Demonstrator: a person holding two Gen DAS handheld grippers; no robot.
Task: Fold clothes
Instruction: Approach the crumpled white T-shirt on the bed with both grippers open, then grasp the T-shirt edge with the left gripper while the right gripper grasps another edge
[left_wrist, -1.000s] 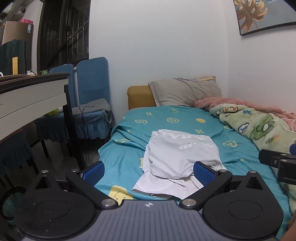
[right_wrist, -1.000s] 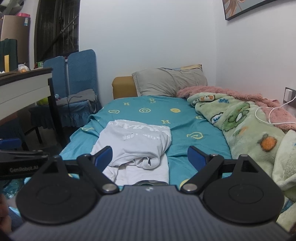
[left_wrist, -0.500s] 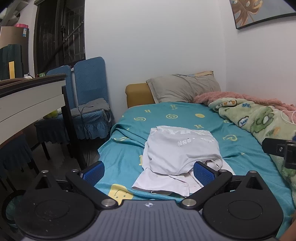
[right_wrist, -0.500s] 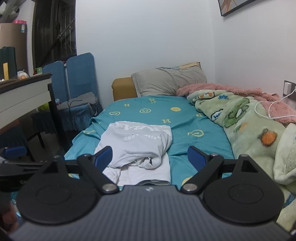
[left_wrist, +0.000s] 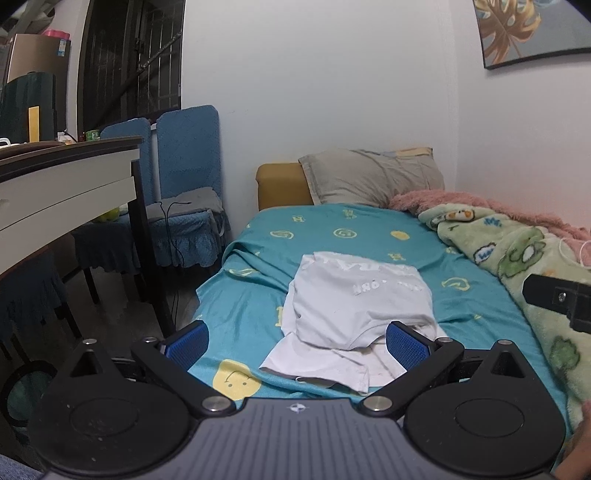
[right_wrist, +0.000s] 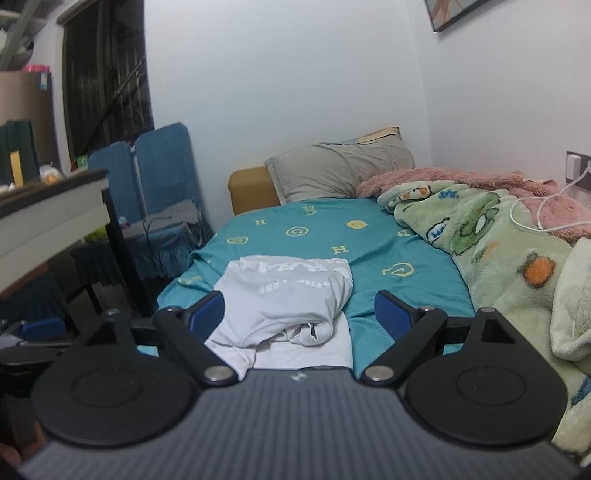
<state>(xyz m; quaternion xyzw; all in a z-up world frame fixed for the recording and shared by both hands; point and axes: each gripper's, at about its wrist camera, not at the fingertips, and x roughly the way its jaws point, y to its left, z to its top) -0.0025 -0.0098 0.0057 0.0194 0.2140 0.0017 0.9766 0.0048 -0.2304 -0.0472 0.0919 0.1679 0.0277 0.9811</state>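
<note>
Plainly, the white garment (left_wrist: 354, 310) lies half-folded at centre frame on the teal sheet (left_wrist: 243, 302); left gripper (left_wrist: 297, 341) and right gripper (right_wrist: 299, 314) both hover spread, holding nothing; a one-layer pinch could drag the bunched near edge and undo the fold.

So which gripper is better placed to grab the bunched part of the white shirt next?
Probably right. The right gripper is open with the white shirt and its bunched fold centred between its fingers. The left gripper, also open, faces the shirt's left edge.
</note>
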